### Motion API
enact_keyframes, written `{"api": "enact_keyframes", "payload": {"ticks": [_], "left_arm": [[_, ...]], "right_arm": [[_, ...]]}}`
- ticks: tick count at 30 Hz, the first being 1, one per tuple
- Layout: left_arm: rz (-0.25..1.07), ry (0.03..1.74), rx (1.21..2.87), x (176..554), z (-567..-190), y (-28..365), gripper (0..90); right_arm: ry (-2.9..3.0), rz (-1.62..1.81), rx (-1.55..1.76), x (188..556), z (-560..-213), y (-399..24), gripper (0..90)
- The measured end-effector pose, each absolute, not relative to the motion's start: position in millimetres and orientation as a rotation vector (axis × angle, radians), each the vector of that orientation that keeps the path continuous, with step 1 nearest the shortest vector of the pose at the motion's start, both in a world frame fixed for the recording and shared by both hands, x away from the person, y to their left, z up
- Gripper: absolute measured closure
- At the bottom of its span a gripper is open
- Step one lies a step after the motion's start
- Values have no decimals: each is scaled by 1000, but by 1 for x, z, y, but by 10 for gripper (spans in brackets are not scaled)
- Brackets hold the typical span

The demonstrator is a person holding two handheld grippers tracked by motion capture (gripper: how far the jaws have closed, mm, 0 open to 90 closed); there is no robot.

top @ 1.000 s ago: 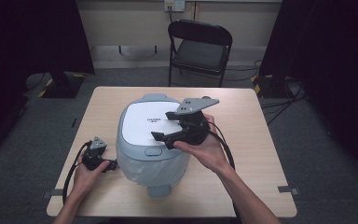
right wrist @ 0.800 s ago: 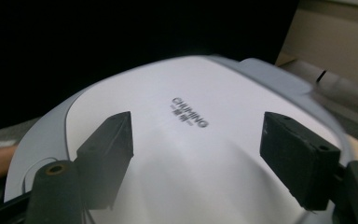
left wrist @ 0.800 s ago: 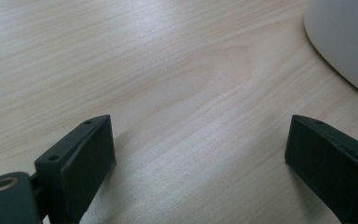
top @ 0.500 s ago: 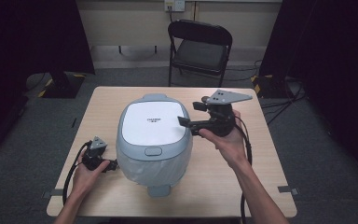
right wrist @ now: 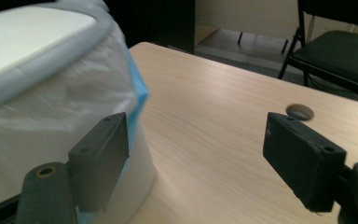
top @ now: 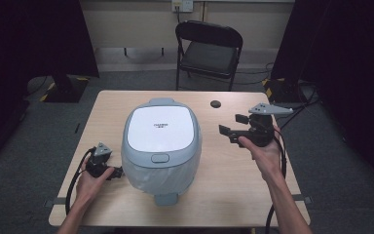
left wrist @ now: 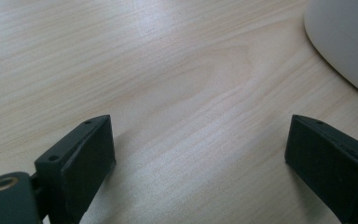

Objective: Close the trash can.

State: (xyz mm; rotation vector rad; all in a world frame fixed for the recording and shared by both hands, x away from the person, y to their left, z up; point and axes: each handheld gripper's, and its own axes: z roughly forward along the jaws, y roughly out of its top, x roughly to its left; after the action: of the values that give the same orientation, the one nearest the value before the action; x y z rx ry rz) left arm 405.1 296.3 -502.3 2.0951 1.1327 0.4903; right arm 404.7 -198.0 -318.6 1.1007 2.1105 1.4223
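Left gripper (top: 119, 171): low on the table (top: 233, 195) at its left front, jaws spread wide with bare wood between them, holding nothing. In my left gripper view the cooker's pale wall (left wrist: 349, 42) stood just beside the right jaw, apart from it. This gripper lay where it had been a second before.

Cooker (top: 160, 141): mid-table, lid shut, latch button (top: 159, 158) facing me, body wrapped in clear film with a blue edge (right wrist: 137, 88). I judged it heavy and stiff, too broad for either gripper to span. The film looked slippery and soft, a poor place to pinch. Best hold, as I judged: press the front button with one jaw tip, or catch the grey lid rim; to shift it, push low on the wall from both sides.

Right gripper (top: 233, 127): held up off the table, right of the cooker and well apart from it, jaws parted wide and empty, aimed leftward at the cooker's side. A second before it had hovered over the lid near the front; half a second before, at the lid's right edge. It had since drawn off rightward.

Hole (top: 216, 104): small round, far side of the table, behind the cooker.
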Motion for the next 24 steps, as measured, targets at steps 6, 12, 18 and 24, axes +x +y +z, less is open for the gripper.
{"api": "enact_keyframes", "payload": {"ticks": [6, 12, 18, 24], "left_arm": [[494, 1142, 2085, 404, -503, 296, 78], [492, 1136, 2089, 404, -502, 297, 82], [495, 1134, 2095, 404, -502, 298, 86], [493, 1135, 2092, 404, -502, 298, 86]], "right_arm": [[2105, 1372, 1202, 405, -350, -219, 205], [2097, 1295, 1298, 401, -389, -237, 232], [2116, 1173, 1389, 398, -431, -249, 216], [2136, 1025, 1454, 397, -472, -259, 234]]}}
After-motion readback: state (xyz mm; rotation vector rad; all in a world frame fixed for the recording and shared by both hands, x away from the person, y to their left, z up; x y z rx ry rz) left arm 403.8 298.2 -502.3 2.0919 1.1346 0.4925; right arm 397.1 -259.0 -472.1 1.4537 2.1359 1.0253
